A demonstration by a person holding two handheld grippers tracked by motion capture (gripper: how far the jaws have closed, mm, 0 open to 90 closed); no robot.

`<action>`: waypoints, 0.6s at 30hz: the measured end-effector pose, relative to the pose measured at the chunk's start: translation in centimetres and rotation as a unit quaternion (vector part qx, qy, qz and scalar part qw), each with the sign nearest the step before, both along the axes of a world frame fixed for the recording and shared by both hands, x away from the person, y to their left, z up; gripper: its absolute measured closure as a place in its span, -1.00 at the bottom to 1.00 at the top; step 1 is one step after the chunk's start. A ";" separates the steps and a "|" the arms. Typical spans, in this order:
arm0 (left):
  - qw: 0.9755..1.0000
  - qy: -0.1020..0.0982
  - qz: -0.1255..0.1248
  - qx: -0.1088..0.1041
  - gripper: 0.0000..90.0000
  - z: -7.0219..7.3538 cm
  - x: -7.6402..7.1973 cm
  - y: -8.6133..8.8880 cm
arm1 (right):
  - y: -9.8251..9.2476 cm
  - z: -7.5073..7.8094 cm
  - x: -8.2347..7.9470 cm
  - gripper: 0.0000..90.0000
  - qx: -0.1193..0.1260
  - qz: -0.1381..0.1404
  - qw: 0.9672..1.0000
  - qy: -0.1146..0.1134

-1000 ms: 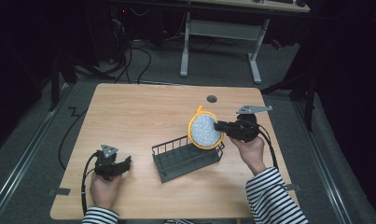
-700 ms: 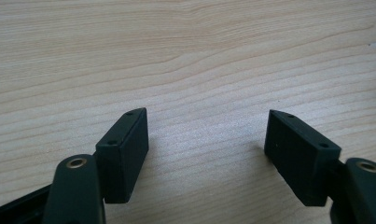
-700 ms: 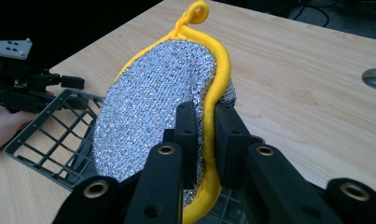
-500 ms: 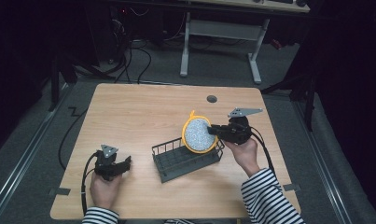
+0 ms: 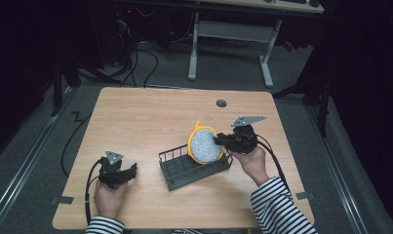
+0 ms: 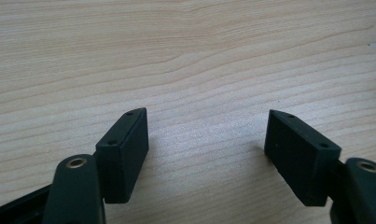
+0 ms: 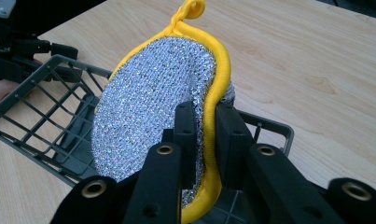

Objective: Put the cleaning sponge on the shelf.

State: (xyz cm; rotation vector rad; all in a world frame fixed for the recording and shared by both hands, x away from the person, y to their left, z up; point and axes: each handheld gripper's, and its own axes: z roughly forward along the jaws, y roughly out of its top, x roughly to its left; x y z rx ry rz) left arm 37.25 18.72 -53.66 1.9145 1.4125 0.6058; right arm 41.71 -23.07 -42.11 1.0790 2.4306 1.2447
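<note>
1. While the right tool (image 5: 218,141) is pinching the yellow-rimmed edge of a round silver scouring pad (image 5: 205,145), the pad stands on edge over the right end of a dark grey wire basket (image 5: 177,171); in the right gripper view the right tool (image 7: 205,122) has its jaws pressed onto the pad's (image 7: 153,109) rim from both sides.
2. The pad's sparkly silver face is turned toward the basket's long axis, and its yellow hanging loop (image 7: 191,8) points up and away from the tool.
3. The pad's lower edge dips inside the basket's (image 7: 41,112) right end; whether it touches the grid floor I cannot tell, as the jaws hide that part.
4. Apart from the pad, the basket's compartments show bare mesh with the wood visible through it.
5. The basket lies slantwise near the middle of the wooden table (image 5: 145,117), its right end farther from the person than its left.
6. The left tool (image 5: 132,170) rests low on the table near the front left, well apart from the basket, held by the person's left hand (image 5: 108,197).
7. In the left gripper view the left tool (image 6: 206,140) has its jaws spread wide with nothing but bare wood grain between them.
8. Striped sleeves (image 5: 282,209) cover both forearms, and a small dark round grommet (image 5: 221,103) sits in the table toward the far edge.
</note>
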 end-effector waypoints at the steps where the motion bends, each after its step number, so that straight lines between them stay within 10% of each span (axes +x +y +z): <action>1: 1.000 0.000 0.000 0.000 -0.31 0.0 0.0 0.0 | 0.0 0.0 0.0 0.78 -0.004 0.000 1.000 0.000; 18: 1.000 0.000 0.000 -0.001 -0.31 0.0 0.0 0.0 | 0.1 -1.4 -0.5 0.77 -0.030 0.009 0.999 0.020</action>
